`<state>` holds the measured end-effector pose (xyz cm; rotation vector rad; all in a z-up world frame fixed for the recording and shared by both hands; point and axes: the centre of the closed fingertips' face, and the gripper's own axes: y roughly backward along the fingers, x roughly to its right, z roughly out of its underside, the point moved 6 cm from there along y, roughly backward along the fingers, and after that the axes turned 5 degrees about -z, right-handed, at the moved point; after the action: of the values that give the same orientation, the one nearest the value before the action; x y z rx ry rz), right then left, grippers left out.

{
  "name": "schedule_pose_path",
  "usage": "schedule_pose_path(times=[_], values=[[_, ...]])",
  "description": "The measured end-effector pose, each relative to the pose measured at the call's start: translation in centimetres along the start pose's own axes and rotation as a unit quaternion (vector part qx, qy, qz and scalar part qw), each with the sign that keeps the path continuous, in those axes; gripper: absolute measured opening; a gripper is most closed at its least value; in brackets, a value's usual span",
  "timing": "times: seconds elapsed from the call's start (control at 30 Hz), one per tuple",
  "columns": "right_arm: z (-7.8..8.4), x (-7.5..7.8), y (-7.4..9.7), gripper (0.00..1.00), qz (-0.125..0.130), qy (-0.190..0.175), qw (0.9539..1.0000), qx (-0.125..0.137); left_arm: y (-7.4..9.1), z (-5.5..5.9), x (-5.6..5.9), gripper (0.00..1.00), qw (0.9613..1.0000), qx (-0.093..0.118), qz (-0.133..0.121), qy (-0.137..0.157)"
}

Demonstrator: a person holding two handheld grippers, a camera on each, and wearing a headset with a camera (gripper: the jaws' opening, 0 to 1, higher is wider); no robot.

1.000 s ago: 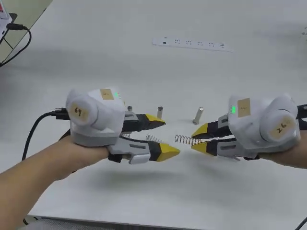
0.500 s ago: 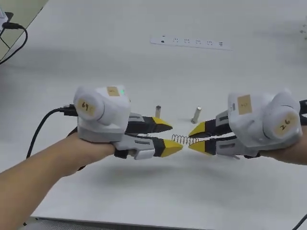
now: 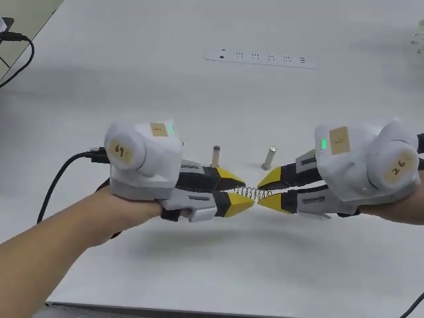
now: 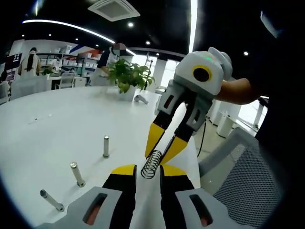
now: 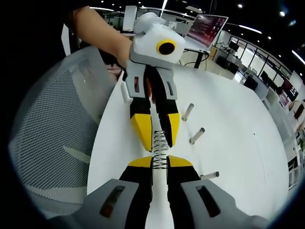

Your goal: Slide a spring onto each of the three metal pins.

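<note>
Where a black cable [image 3: 66, 165] runs in across the white table [image 3: 199, 93], we see the left gripper [image 3: 242, 192]: a smooth white shell with black jaws ending in yellow beak-shaped tips. Those tips are drawn in on one end of the spring [image 3: 253, 193], a thin wire coil held level above the table. They seem to pinch it, though the head view is too small to show the touch. The left gripper view is nearer and shows the coil's end sitting between the tips, with a narrow gap. Behind the jaws stand short, round metal pins [image 3: 215, 156]. The head view gives us two, one of them leaning. The left gripper view gives us three in a row, all bare. A white power strip [image 3: 260, 58] lies far back. The right gripper [image 3: 266, 191] faces the left one tip to tip, its jaws clamped on the coil's other end.
</note>
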<state>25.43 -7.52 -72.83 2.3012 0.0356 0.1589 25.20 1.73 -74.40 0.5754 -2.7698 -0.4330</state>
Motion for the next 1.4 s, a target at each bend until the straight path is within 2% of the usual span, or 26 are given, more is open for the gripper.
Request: schedule_pose_path(times=[0.1, 0.47, 0.63, 1.0, 1.23, 1.4], values=[[-0.1, 0.0, 0.0, 0.08, -0.002, -0.001, 1.0, 0.004, 0.0, 0.1, 0.2, 0.06, 1.0, -0.002, 0.004, -0.005], [-0.5, -0.2, -0.1, 0.08, -0.012, 0.007, 0.9999, 0.006, 0.8, 0.2, 0.2, 0.06, 0.9999, 0.009, 0.003, -0.007], [-0.6, -0.2, -0.2, 0.08, -0.014, 0.018, 0.9997, -0.001, 0.8, 0.2, 0.2, 0.05, 0.9998, 0.007, 0.003, -0.017], [-0.8, -0.3, 0.0, 0.08, -0.013, 0.029, 0.9995, -0.005, 1.0, 0.0, 0.4, 0.03, 0.9998, 0.012, 0.004, -0.016], [-0.8, -0.6, 0.2, 0.08, -0.017, 0.024, 0.9996, 0.0, 1.1, 0.0, 0.8, 0.02, 0.9997, 0.013, 0.012, -0.016], [-0.7, -0.6, 0.4, 0.09, -0.016, 0.004, 0.9997, 0.018, 1.3, -0.2, 1.0, 0.02, 0.9996, 0.014, 0.018, -0.015]])
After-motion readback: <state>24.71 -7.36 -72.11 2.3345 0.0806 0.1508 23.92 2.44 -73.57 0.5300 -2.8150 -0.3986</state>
